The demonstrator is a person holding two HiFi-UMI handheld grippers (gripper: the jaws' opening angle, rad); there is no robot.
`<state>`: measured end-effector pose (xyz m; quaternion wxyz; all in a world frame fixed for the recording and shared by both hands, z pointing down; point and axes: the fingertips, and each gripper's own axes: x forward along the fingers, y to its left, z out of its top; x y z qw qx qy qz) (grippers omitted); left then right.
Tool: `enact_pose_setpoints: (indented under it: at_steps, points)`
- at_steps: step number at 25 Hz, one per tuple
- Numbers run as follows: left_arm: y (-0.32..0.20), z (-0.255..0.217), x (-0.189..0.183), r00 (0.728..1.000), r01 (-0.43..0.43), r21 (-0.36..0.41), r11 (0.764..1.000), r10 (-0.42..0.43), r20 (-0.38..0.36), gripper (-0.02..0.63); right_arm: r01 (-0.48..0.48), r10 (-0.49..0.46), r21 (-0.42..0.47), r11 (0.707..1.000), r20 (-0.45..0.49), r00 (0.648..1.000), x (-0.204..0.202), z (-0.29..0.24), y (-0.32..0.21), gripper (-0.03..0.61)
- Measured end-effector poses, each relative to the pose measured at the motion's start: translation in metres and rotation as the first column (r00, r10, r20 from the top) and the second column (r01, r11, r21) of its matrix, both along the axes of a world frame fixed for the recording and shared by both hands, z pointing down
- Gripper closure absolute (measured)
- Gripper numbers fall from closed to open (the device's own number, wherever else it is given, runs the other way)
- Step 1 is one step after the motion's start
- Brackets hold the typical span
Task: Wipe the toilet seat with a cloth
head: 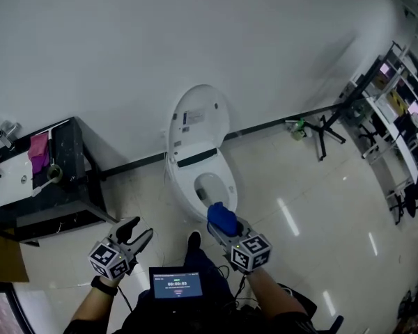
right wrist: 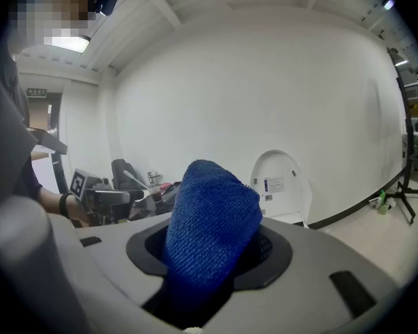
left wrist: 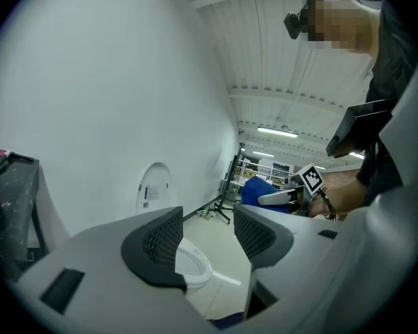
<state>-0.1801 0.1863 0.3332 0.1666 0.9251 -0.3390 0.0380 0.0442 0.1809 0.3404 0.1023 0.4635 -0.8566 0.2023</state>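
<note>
A white toilet (head: 198,164) stands against the wall with its lid (head: 199,119) raised and the seat (head: 224,176) down around the bowl. My right gripper (head: 224,223) is shut on a blue cloth (head: 221,218) (right wrist: 210,218), held just above the seat's near rim. The cloth bulges up out of the jaws in the right gripper view. My left gripper (head: 139,236) hangs open and empty over the floor, to the left of the toilet's front. Between its jaws in the left gripper view I see the toilet bowl (left wrist: 195,264).
A dark vanity (head: 63,179) with a white sink (head: 12,179) and a pink cloth (head: 38,153) stands at the left. A black stand (head: 325,131) and metal shelving (head: 397,131) sit at the right. A small screen (head: 175,282) hangs at my chest. Glossy tiled floor (head: 313,200) surrounds the toilet.
</note>
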Motion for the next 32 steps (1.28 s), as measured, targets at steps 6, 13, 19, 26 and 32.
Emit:
enact_pose_setpoints:
  at_steps: [6, 13, 19, 26, 32]
  points:
    - [-0.064, 0.047, 0.012, 0.997, 0.064, -0.099, 0.993, -0.059, 0.053, 0.377, 0.086, -0.095, -0.124, 0.989, -0.076, 0.993, 0.007, 0.107, -0.112, 0.360]
    - [-0.187, 0.137, 0.054, 0.991, 0.088, -0.262, 0.961, -0.059, 0.117, 0.377, 0.226, -0.291, -0.267, 0.937, -0.239, 0.926, -0.005, 0.293, -0.268, 0.360]
    - [-0.272, 0.243, 0.063, 0.981, 0.145, -0.335, 0.931, -0.091, 0.172, 0.376, 0.276, -0.395, -0.371, 0.887, -0.300, 0.868, -0.017, 0.440, -0.367, 0.360]
    - [-0.317, 0.303, 0.082, 0.975, 0.212, -0.424, 0.881, -0.159, 0.157, 0.374, 0.380, -0.529, -0.398, 0.835, -0.389, 0.754, -0.029, 0.545, -0.402, 0.360]
    - [-0.313, 0.327, 0.094, 0.974, 0.217, -0.494, 0.842, -0.156, 0.163, 0.374, 0.487, -0.633, -0.407, 0.773, -0.441, 0.636, -0.054, 0.594, -0.405, 0.360]
